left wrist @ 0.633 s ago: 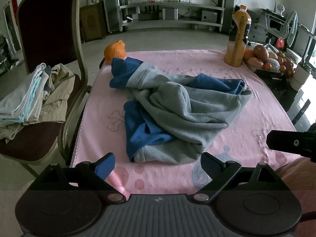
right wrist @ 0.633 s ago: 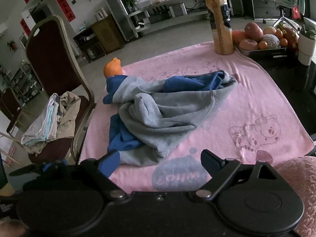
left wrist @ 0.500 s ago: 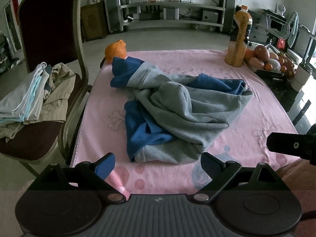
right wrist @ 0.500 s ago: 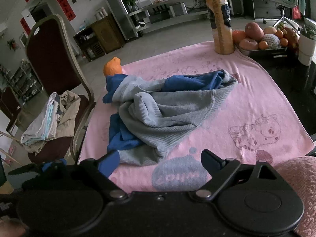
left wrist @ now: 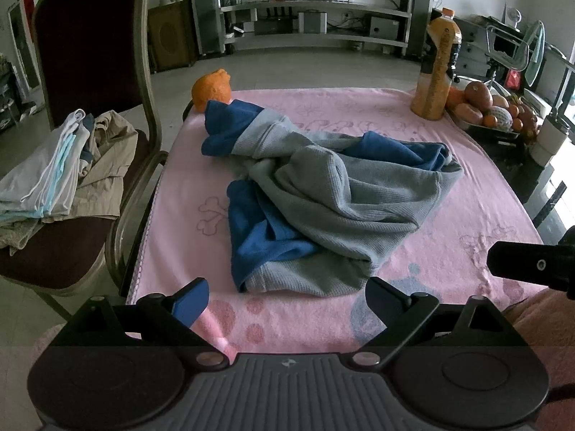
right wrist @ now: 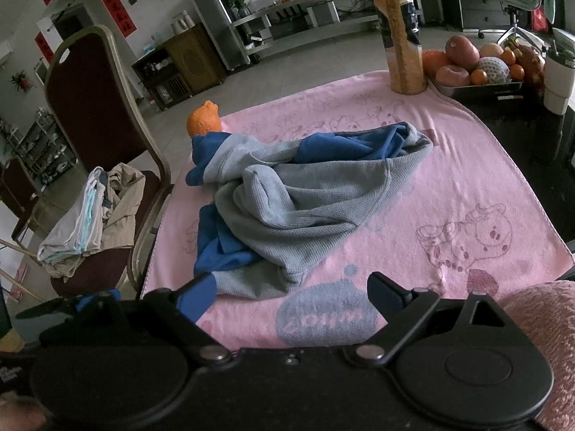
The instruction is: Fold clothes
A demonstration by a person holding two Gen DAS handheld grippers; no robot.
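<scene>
Grey-and-blue garment [left wrist: 323, 194] on pink cloth [left wrist: 449, 251] (faint cartoon prints); orange fruit [left wrist: 211, 89]; maroon chair [left wrist: 86, 36].

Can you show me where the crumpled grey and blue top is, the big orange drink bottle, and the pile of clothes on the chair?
grey and blue top [left wrist: 323, 194], left wrist view, grey middle folds.
orange drink bottle [right wrist: 402, 39], right wrist view, its body.
pile of clothes [left wrist: 54, 165], left wrist view, top of the stack.
</scene>
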